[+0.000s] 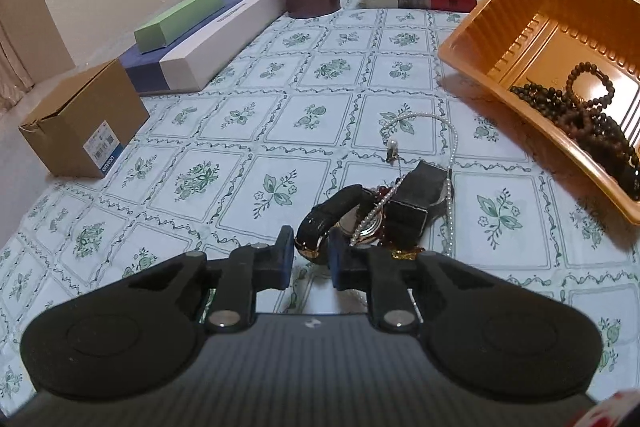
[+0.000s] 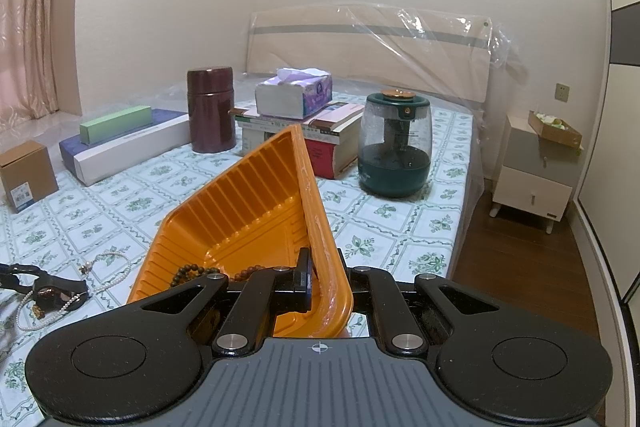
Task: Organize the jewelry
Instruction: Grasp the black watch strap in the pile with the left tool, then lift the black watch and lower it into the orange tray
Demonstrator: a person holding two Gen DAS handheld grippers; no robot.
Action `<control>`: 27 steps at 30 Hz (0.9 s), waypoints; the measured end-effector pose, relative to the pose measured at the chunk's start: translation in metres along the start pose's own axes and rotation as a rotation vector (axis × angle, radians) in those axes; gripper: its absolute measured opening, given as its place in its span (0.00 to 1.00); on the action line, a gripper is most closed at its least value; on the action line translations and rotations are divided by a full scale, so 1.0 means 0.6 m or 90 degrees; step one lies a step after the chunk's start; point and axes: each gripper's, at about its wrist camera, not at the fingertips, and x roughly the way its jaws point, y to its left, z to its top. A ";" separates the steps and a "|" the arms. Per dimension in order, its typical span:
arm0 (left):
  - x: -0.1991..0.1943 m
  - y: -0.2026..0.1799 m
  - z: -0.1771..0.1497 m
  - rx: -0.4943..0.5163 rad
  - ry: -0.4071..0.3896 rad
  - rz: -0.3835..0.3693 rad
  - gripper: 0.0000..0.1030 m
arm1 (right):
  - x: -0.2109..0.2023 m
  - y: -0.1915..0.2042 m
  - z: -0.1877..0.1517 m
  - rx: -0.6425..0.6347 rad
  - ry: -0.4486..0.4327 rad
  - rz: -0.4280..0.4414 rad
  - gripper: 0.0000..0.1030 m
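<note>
Several dark bead strands (image 1: pixel 588 123) already in orange tray (image 1: pixel 520 27), right gripper (image 2: pixel 320 287) clamping its rim; left gripper (image 1: pixel 310 259) narrowing around black watch strap (image 1: pixel 328 219), contact unclear; pearl necklace (image 1: pixel 448 163) left.

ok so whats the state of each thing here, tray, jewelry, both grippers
orange tray: tilted, one edge lifted off the bed
dark bead strands: piled in the tray's low end
right gripper: shut on the tray's rim
left gripper: jaws around the watch strap, pads not clearly pressing
black watch: lying on the bed, tangled with the pearl necklace
</note>
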 end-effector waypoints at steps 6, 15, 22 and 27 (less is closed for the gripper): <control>0.003 -0.005 0.002 0.010 0.004 -0.004 0.16 | -0.001 0.000 0.000 0.000 0.000 -0.001 0.08; -0.026 0.019 0.020 -0.051 0.000 0.016 0.12 | -0.002 0.001 0.000 0.001 0.000 0.000 0.08; -0.055 0.039 0.041 -0.086 -0.015 0.028 0.12 | -0.004 0.004 0.003 0.001 -0.002 0.003 0.08; -0.078 0.039 0.056 -0.105 -0.034 0.019 0.12 | -0.005 0.007 0.004 0.001 -0.003 0.004 0.08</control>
